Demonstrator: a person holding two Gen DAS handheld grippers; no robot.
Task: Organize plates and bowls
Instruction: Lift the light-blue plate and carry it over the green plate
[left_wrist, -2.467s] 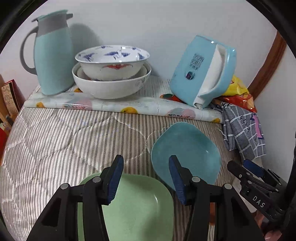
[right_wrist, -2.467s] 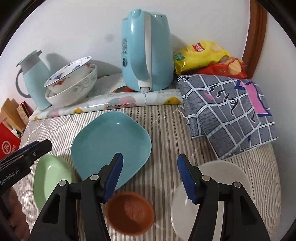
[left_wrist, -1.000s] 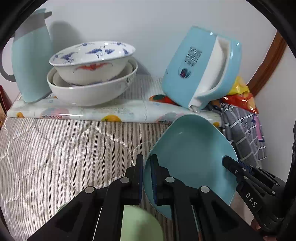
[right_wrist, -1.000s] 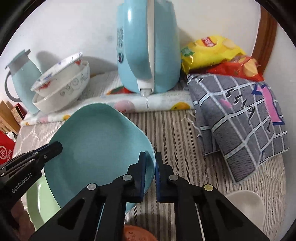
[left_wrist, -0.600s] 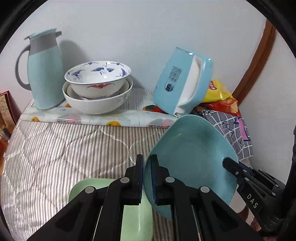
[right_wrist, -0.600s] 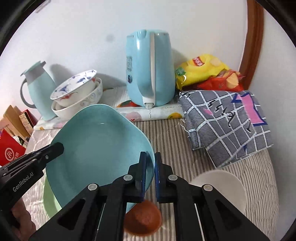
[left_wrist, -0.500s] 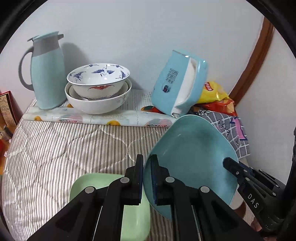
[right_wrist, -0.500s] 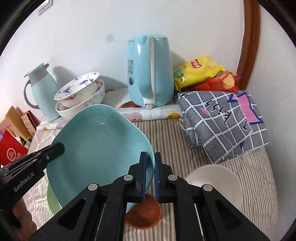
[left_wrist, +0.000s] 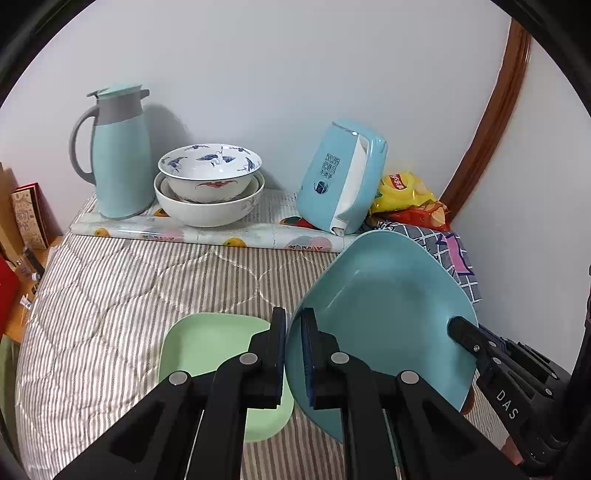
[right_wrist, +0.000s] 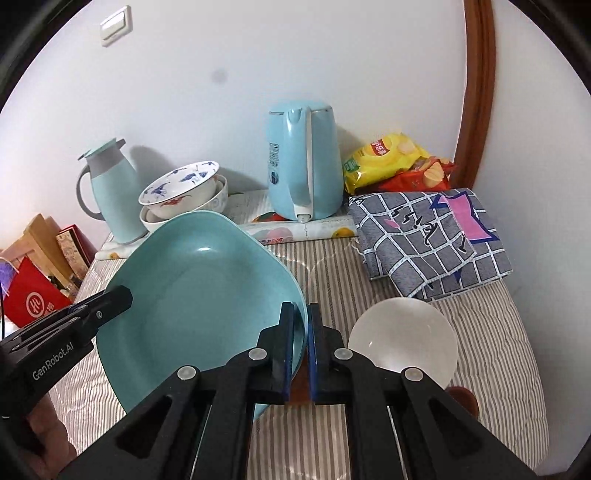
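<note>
The left gripper (left_wrist: 293, 343) is pinching the blue plate (left_wrist: 384, 314) by its rim. The right gripper (left_wrist: 460, 326) is gripping its far edge above the green plate (left_wrist: 207, 343).

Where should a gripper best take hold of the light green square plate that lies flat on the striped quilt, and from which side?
Probably at the raised rim of the light green square plate, pinched on one straight edge from the near side. It lies flat on the striped quilt, so only the rim offers a thin lip. The blue plate hangs beside it, so its right edge is crowded.
</note>
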